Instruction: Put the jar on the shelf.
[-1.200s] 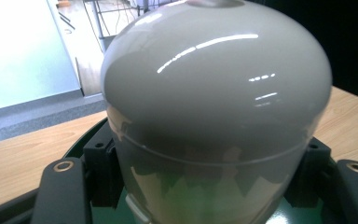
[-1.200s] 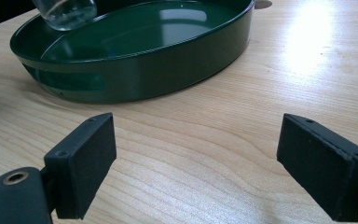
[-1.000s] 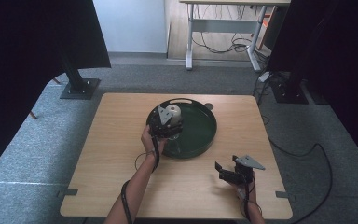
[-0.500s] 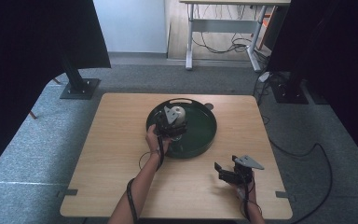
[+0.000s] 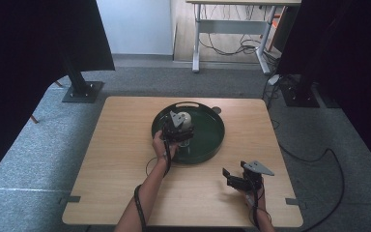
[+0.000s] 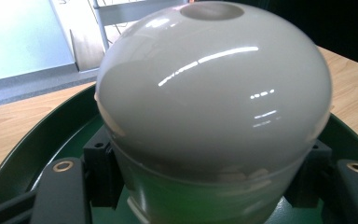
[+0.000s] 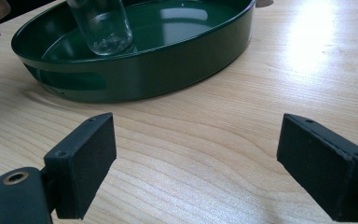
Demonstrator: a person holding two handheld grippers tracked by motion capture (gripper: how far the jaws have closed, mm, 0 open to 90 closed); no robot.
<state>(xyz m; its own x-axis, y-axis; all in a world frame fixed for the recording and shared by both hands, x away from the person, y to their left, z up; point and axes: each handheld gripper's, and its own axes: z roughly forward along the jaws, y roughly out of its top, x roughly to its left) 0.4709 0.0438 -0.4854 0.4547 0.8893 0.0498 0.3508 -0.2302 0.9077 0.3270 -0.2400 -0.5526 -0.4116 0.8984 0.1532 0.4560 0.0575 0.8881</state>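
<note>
A round dark-green tray [image 5: 207,140] with a raised rim and slot handles lies flat on the counter, toward 12 o'clock of its centre. Inside it, near the 9 o'clock side, a glossy white dome [image 6: 214,88] with a shallow dimple on top sits over a clear glass jar [image 7: 101,25] standing upright.

1. No text, label, brand, number or sign is legible in any view.
2. The white domed object [image 6: 213,93] is seen plain and glossy at close range; only reflections are noted on it.
3. The green tray [image 7: 177,60] and the glass jar [image 7: 100,25] are seen unmarked.
4. The wooden table [image 5: 125,145] carries no markings.
</note>
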